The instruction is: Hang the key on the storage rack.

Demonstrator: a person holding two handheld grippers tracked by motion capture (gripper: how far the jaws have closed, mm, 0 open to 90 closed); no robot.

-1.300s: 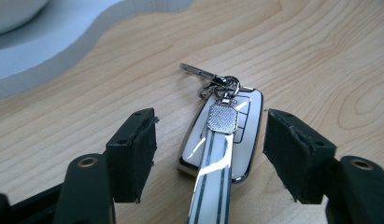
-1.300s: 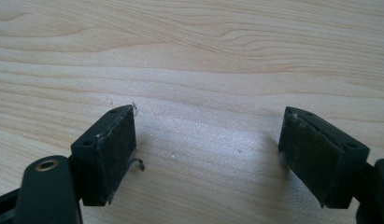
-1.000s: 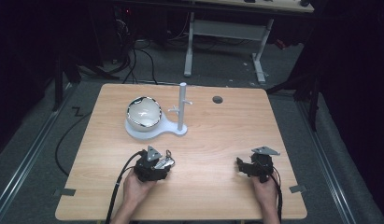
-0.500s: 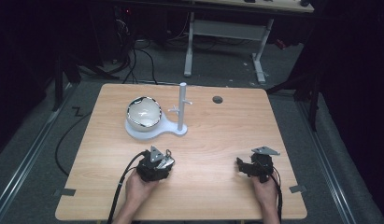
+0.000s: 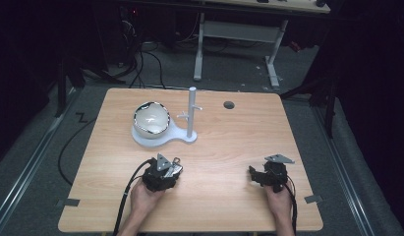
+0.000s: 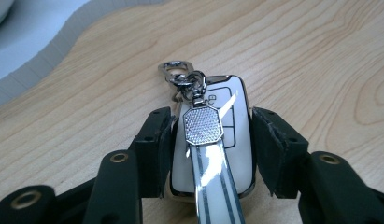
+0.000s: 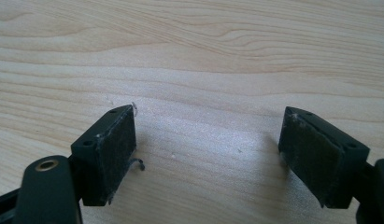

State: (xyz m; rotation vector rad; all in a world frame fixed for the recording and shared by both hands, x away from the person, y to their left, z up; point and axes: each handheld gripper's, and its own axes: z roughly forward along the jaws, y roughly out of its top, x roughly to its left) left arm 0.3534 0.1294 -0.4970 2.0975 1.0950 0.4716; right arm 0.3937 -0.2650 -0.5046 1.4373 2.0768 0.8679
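A white key fob [image 6: 236,112] with a chrome rim lies flat on the wooden table [image 5: 224,142], near the front left. A striped strap with a studded silver plate [image 6: 202,123] and a metal clasp [image 6: 176,71] lies over it. My left gripper [image 6: 211,116] is shut on the key fob, one black pad against each long side. In the high view the left gripper [image 5: 173,170] rests low on the table with the key fob [image 5: 176,169] at its tip. My right gripper [image 7: 208,126] stands open over bare wood, and it sits at the front right [image 5: 256,174].
A white stand [image 5: 191,113] with a post and short pegs rises from a flat white base [image 5: 175,135] at the table's middle back. A shiny round bowl-like object [image 5: 151,118] sits on that base. A dark cable hole [image 5: 229,104] lies behind, to the right.
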